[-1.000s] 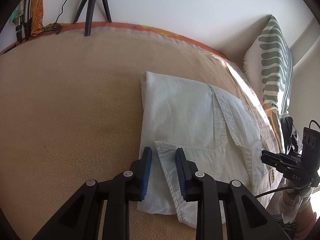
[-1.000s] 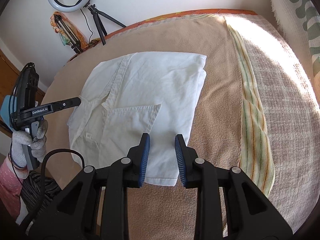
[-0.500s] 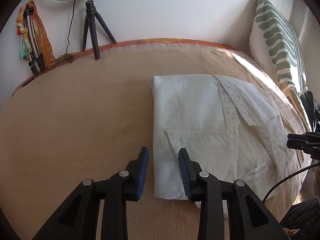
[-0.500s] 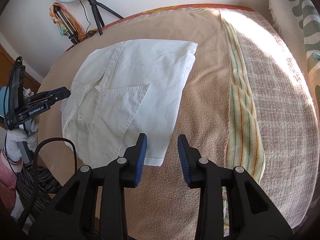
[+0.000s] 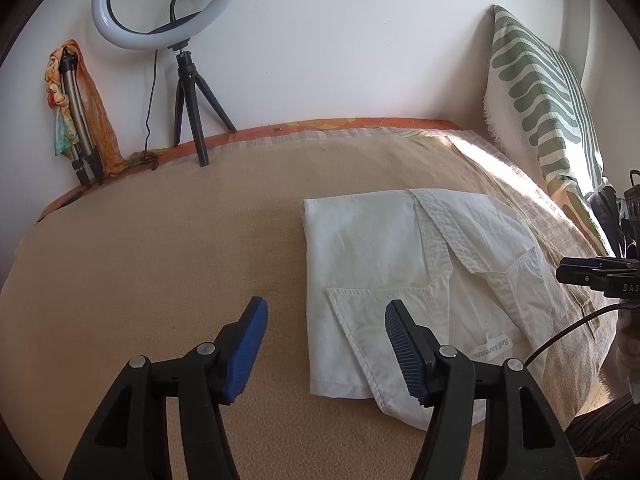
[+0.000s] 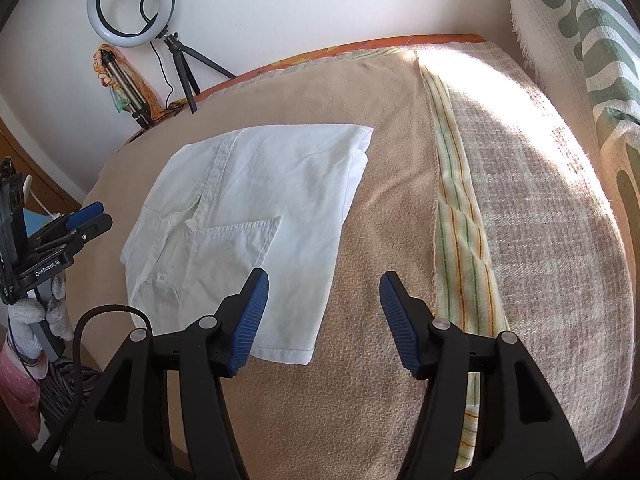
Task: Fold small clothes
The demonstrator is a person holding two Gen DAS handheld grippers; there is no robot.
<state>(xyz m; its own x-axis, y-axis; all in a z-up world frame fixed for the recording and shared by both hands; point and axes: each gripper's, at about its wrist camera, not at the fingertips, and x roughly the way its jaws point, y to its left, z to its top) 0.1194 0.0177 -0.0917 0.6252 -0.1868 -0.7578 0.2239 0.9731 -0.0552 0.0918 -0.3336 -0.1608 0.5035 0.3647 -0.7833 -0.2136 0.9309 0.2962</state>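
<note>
Looking down the left wrist view first: left gripper (image 5: 324,344) has its jaws spread, just been opening, nothing pinched. Its right finger overlaps the near-left part of the white shirt (image 5: 384,256); its left finger hangs over bare tan blanket (image 5: 168,248). The shirt lies folded into a rough rectangle, flat on the blanket, to the right of the jaw gap. Long axis runs near-to-far. Its left edge sits between the two fingers in this view. Collar and label face up on the right half. The right gripper pokes in at the far right edge, beyond the shirt. Ring light (image 5: 160,4) on its tripod stands at the far wall, well clear.

Right wrist view: right gripper (image 6: 322,320) also spread, also just been opening, empty. Shirt (image 6: 280,184) lies to the left of the gap; its near-right corner sits just by the left finger, right finger is over blanket. The left gripper (image 6: 86,216) shows at the left edge, beside the shirt's left side. Striped cloth strip (image 6: 456,216) lies to the right, apart from the shirt.

My read: the shirt looks released. Each gripper flanks one long edge, so any further fold goes across the short axis. The two hands look about equally near.
</note>
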